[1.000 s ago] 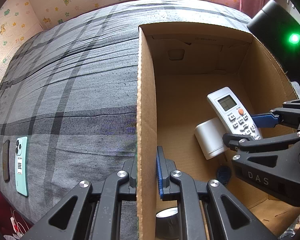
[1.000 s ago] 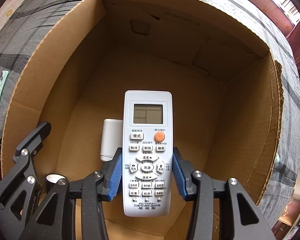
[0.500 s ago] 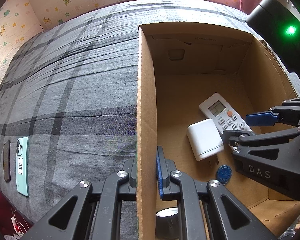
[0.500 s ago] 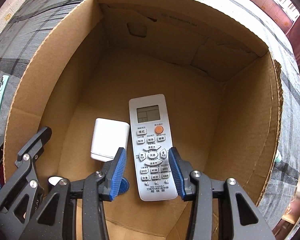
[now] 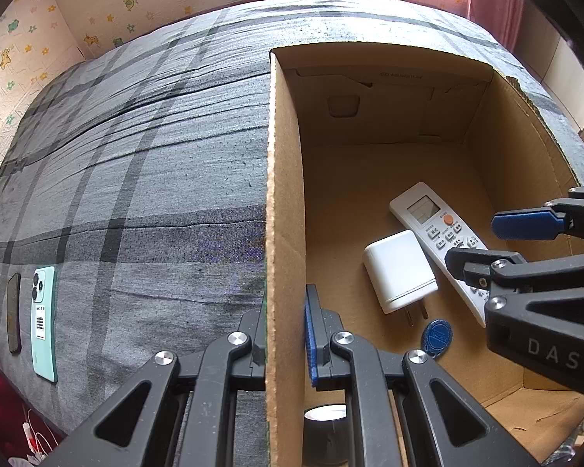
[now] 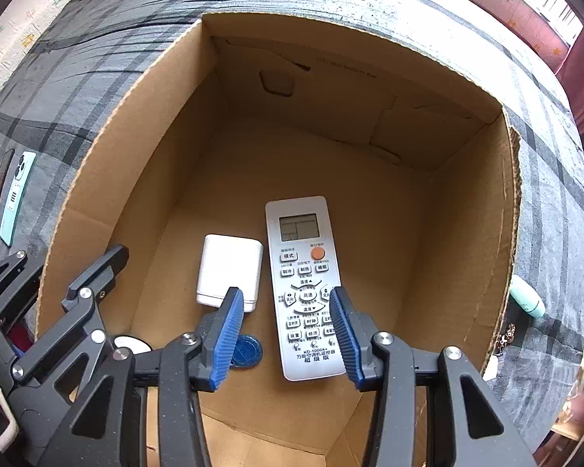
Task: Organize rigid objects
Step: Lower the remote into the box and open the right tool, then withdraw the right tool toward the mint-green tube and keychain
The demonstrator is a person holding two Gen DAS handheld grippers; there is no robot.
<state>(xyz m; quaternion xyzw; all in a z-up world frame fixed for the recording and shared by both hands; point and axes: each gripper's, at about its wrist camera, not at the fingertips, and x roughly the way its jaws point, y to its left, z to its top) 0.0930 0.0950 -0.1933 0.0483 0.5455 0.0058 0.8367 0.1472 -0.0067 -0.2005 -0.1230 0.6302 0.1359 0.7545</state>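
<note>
I'm holding the left gripper [image 5: 286, 334] low at the near side of the cardboard box [image 5: 286, 194], its jaws closing on the box's left wall, one finger outside against the grey plaid bedspread [image 5: 136, 175] and the blue-padded one inside. I'm keeping the right gripper [image 6: 286, 334] over the box's opening, pointing down into it, jaws spreading wide with nothing between the pads; the blue fingertips [image 6: 226, 334] are hanging to either side of the white remote control [image 6: 303, 288] without touching it. The remote is lying flat on the box floor, face up, display toward the far wall. Just beside it on its left, a white charger block [image 6: 229, 268] is lying flat, prongs toward me. Near the charger's prongs a small blue round tag [image 6: 247, 350] is resting on the floor, and a roll of tape [image 5: 325, 416] is sitting in the near left corner. Out on the bedspread, well apart from the box, a mint-green phone [image 5: 43, 323] is lying beside a dark phone [image 5: 13, 311].
</note>
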